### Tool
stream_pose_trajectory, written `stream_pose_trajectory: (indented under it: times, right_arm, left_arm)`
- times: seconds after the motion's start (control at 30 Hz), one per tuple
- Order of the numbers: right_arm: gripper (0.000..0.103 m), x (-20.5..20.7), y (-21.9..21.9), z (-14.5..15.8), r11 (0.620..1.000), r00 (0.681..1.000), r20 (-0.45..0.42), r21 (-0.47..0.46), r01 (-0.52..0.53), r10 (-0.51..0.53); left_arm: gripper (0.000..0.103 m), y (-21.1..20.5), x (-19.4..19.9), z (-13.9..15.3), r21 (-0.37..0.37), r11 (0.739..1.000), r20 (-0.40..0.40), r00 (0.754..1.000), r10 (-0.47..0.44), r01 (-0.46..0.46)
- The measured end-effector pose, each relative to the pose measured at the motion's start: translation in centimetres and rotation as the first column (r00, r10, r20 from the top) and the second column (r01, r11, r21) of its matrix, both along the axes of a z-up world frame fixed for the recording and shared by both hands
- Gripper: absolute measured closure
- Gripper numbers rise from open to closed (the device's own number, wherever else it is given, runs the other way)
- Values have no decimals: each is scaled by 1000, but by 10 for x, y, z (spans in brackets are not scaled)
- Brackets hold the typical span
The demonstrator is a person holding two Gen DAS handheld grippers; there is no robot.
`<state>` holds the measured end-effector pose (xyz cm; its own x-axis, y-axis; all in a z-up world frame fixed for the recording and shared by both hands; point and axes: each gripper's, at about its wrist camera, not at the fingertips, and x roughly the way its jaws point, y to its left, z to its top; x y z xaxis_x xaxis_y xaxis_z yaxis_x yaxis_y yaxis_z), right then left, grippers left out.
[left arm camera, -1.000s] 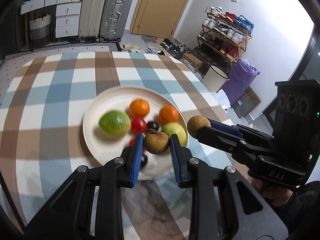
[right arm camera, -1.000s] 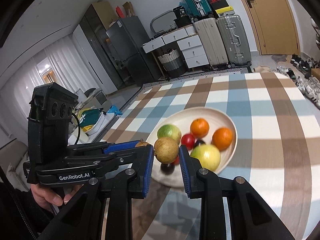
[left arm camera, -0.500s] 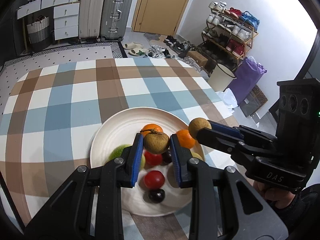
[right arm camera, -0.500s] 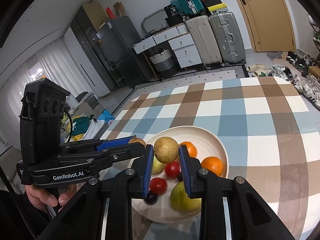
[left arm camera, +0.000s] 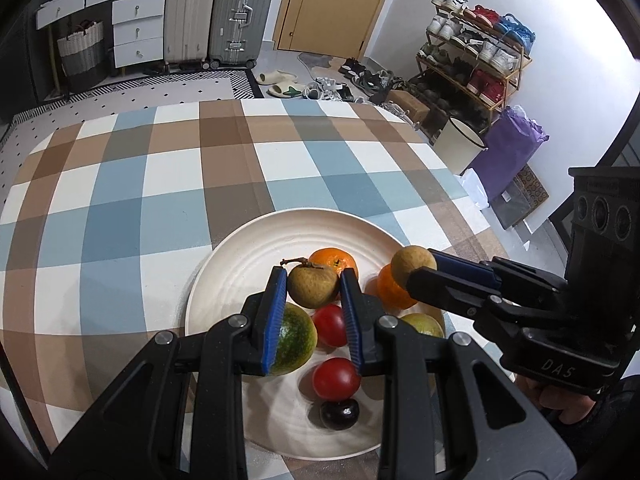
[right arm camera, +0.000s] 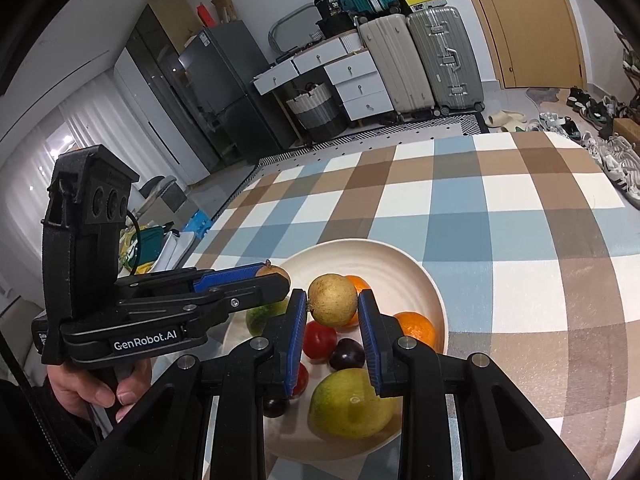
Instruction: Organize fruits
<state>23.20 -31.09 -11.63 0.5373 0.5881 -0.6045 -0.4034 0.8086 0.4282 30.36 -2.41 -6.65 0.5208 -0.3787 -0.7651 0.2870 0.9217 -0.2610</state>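
Note:
A white plate (left arm camera: 248, 264) (right arm camera: 400, 264) on the checked tablecloth holds two oranges (left arm camera: 334, 260), two red tomatoes (left arm camera: 335, 378), a dark plum (left arm camera: 339, 414), a green fruit (left arm camera: 294, 336) and a yellow-green fruit (right arm camera: 350, 404). My left gripper (left arm camera: 314, 290) is shut on a brown stemmed longan (left arm camera: 313, 287) above the plate. My right gripper (right arm camera: 332, 302) is shut on a second brown longan (right arm camera: 332, 300) above the plate; it also shows in the left wrist view (left arm camera: 412, 266).
The checked table (left arm camera: 160, 184) stretches beyond the plate. Its far edge drops to a floor with suitcases (left arm camera: 220, 12), drawers (left arm camera: 136, 24), a shoe rack (left arm camera: 476, 56) and a white bin (left arm camera: 460, 148).
Both grippers have risen and drawn back with their longans. The plate now sits lower in both views and more of the table shows beyond it.

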Motion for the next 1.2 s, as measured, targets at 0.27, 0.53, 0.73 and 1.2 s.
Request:
stream_pose_trajectory:
  times: [0.27, 0.53, 0.73, 1.2]
  right_arm:
    - [63, 1, -5, -4, 999, 1000, -13, 19, 25, -25]
    - [63, -12, -11, 12, 998, 999, 35, 39, 39, -41]
    - [59, -30, -12, 26, 998, 995, 93, 50, 42, -47]
    - [27, -89, -11, 63, 996, 963, 258, 72, 60, -77]
  left_arm:
    - [78, 0, 1, -2, -15, 1000, 9, 1000, 22, -22]
    - [73, 5, -13, 15, -29, 999, 51, 998, 37, -35]
    - [65, 15, -39, 34, -37, 997, 108, 992, 71, -68]
    - [36, 23, -111, 67, -44, 991, 202, 970, 135, -128]
